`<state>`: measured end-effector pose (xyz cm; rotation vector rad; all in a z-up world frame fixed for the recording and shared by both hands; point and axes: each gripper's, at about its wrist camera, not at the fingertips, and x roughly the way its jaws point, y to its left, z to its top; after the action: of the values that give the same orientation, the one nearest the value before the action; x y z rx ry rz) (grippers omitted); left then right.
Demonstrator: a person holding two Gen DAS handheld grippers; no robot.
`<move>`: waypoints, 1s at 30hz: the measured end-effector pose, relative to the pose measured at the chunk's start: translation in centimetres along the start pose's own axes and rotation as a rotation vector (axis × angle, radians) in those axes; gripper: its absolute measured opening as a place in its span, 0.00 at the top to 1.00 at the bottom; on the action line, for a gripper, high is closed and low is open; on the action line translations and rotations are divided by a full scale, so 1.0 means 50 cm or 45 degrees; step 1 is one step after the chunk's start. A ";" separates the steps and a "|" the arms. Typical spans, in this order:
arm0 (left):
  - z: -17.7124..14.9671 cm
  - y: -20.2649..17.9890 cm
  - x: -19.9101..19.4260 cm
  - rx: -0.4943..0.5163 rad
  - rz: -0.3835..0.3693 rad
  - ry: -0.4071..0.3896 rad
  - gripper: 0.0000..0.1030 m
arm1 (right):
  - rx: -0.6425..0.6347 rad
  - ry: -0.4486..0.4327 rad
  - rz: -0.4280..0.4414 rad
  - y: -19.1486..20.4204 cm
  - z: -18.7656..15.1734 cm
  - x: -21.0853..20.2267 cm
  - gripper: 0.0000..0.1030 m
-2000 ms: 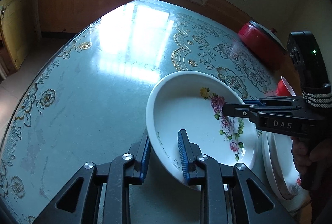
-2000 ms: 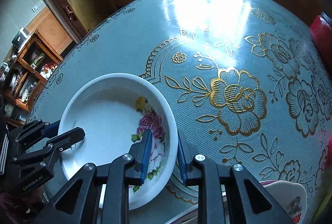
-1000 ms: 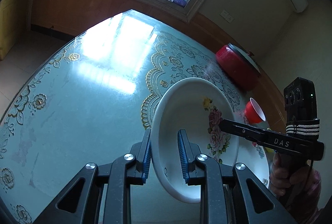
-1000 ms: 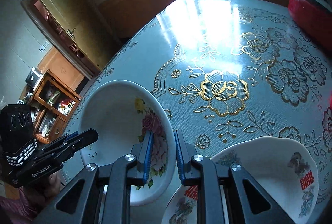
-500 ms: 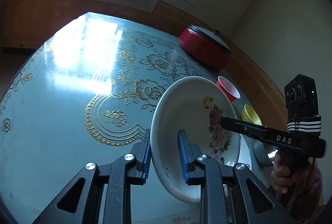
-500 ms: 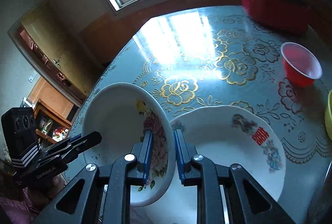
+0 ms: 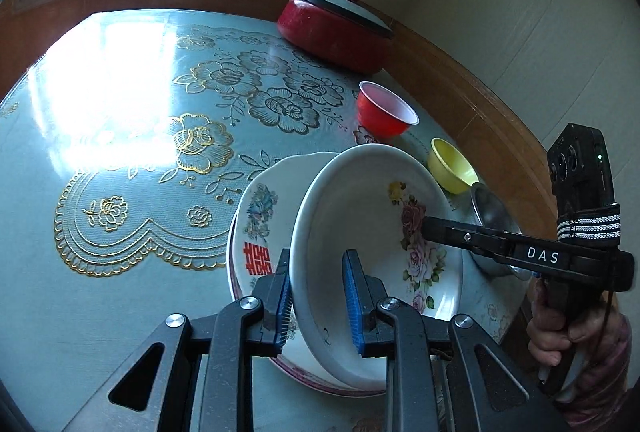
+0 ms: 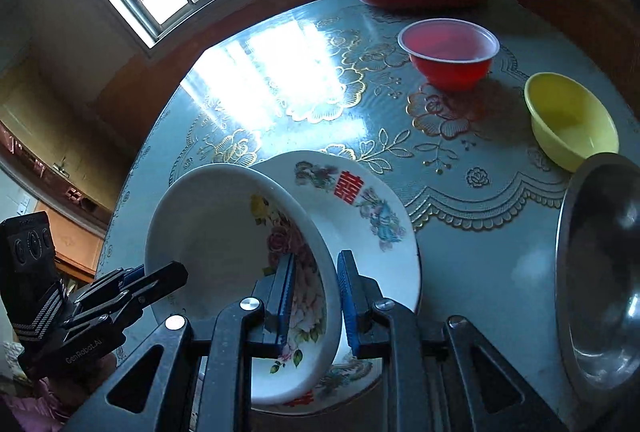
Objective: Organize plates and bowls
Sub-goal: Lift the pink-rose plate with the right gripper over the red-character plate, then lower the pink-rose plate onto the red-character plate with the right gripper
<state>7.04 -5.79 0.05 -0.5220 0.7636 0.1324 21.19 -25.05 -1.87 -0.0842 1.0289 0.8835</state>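
The table [image 7: 120, 80], under a blue cloth printed with gold flowers, carries every item in view. At its far edge stands a lidded red pot [image 7: 334, 30], which appears to be no part of the task.

Status of stacking: in progress, judged early.

1. Steel bowl [image 8: 600, 272]: the largest loose vessel, standing alone at the right side of the table in the right wrist view. Not yet stacked.
2. Plate with red characters [image 7: 260, 216]: lies flat on the table. A pink rim beneath it suggests a second plate below; this cannot be confirmed.
3. Floral plate [image 7: 372, 232]: a deep white dish with a rose print, held tilted directly above the lower plate. Whether its low edge touches that plate cannot be determined. It is not yet set down.
4. Red bowl [image 7: 386, 110] and yellow bowl [image 7: 452, 164]: standing apart from each other behind the plates. Neither is nested.

Gripper condition:
- Left gripper [image 7: 316, 296]: jaws closed to a narrow gap on the near rim of the floral plate, 1 pad outside the wall and 1 inside.
- Right gripper [image 8: 314, 296]: jaws likewise clamped across the opposite rim.

Remaining work, by estimate: level the floral plate, lower it onto the plate below, release both grippers, then collect the 3 bowls.
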 end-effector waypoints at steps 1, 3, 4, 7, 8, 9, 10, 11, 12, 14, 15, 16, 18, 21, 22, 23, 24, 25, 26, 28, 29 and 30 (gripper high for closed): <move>-0.001 -0.001 0.001 -0.001 0.001 0.004 0.77 | 0.001 0.004 0.000 -0.002 -0.001 0.002 0.79; 0.000 -0.002 0.008 -0.001 0.014 0.010 0.77 | -0.002 0.013 0.001 -0.001 0.000 0.009 0.79; 0.000 -0.003 0.010 -0.004 0.019 0.011 0.78 | -0.001 0.016 0.003 -0.001 0.000 0.012 0.79; 0.001 -0.001 0.015 -0.013 0.029 0.014 0.78 | 0.014 0.020 0.007 -0.004 0.003 0.019 0.79; 0.002 -0.001 0.016 -0.013 0.035 0.012 0.78 | 0.017 0.019 0.009 -0.005 0.005 0.022 0.79; 0.003 -0.001 0.015 -0.013 0.037 0.005 0.78 | 0.025 0.016 0.015 -0.006 0.007 0.023 0.79; 0.006 -0.002 0.014 -0.013 0.035 -0.003 0.78 | 0.037 0.009 0.023 -0.008 0.008 0.022 0.79; 0.009 -0.002 0.015 -0.013 0.033 -0.008 0.78 | 0.053 0.001 0.030 -0.012 0.010 0.022 0.79; 0.012 -0.003 0.017 -0.017 0.036 -0.009 0.78 | 0.061 -0.002 0.033 -0.014 0.013 0.023 0.78; 0.014 -0.003 0.028 -0.011 0.057 0.010 0.78 | 0.051 0.012 0.012 -0.012 0.017 0.030 0.78; 0.014 -0.003 0.033 -0.010 0.065 0.019 0.78 | 0.044 0.020 0.000 -0.010 0.016 0.033 0.77; 0.012 -0.003 0.036 -0.007 0.068 0.026 0.78 | 0.039 0.026 -0.007 -0.010 0.015 0.036 0.77; 0.009 -0.002 0.039 -0.008 0.069 0.035 0.78 | 0.053 0.032 0.000 -0.014 0.013 0.038 0.77; 0.006 -0.002 0.038 0.004 0.102 0.029 0.78 | 0.046 0.024 -0.006 -0.013 0.014 0.034 0.77; 0.005 -0.002 0.038 0.008 0.116 0.028 0.78 | 0.042 0.021 -0.008 -0.011 0.014 0.032 0.77; 0.004 -0.001 0.037 0.009 0.125 0.028 0.78 | 0.041 0.019 -0.012 -0.012 0.015 0.031 0.77; 0.004 0.001 0.037 0.010 0.126 0.028 0.78 | 0.037 0.017 -0.018 -0.011 0.014 0.030 0.77; 0.003 0.002 0.037 0.010 0.124 0.028 0.78 | 0.037 0.019 -0.021 -0.011 0.013 0.031 0.77; 0.002 0.004 0.036 0.008 0.121 0.028 0.78 | 0.042 0.023 -0.020 -0.013 0.012 0.033 0.77; 0.001 0.006 0.035 0.003 0.120 0.028 0.78 | 0.061 0.026 -0.011 -0.017 0.010 0.034 0.77; 0.001 0.007 0.034 0.000 0.120 0.027 0.78 | 0.072 0.023 -0.001 -0.018 0.010 0.034 0.77; 0.001 0.007 0.033 -0.004 0.120 0.023 0.78 | 0.077 0.018 0.016 -0.017 0.011 0.035 0.73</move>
<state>8.15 -5.57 -1.21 -0.4908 0.8060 0.2167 22.55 -24.33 -3.18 -0.0331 1.0698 0.8635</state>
